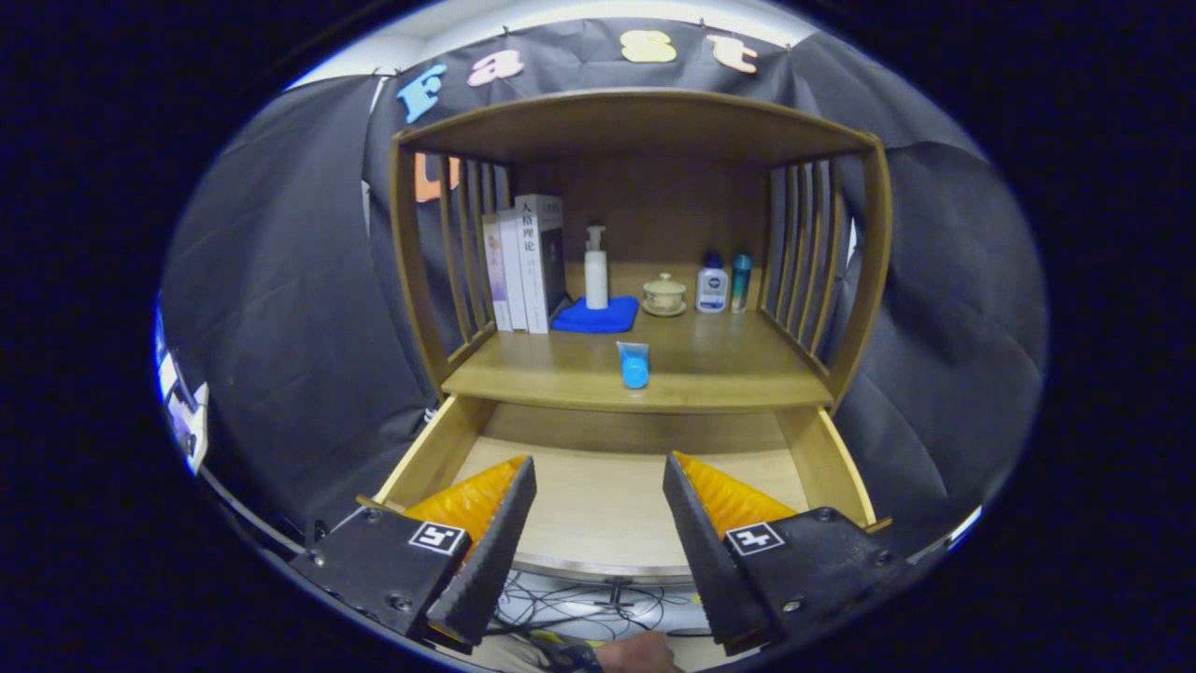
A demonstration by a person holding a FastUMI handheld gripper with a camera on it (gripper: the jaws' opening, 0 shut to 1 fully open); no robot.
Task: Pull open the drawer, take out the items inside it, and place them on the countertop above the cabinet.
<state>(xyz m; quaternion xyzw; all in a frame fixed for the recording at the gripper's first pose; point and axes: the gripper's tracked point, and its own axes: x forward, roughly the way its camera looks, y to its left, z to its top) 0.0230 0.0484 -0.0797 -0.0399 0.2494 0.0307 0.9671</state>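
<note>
drawer (598, 505) open, tool (598, 481) spread above

Countertop (710, 369) bears books (525, 262), cloth (598, 316), bottles (712, 285), tube (633, 364).

The light wooden drawer (635, 500) stands pulled out from under the worktop (710, 374), its pale floor bare where it shows. A small blue squeeze tube (633, 364) stands cap-down on that wooden worktop, near its front edge, just above the drawer.
</note>
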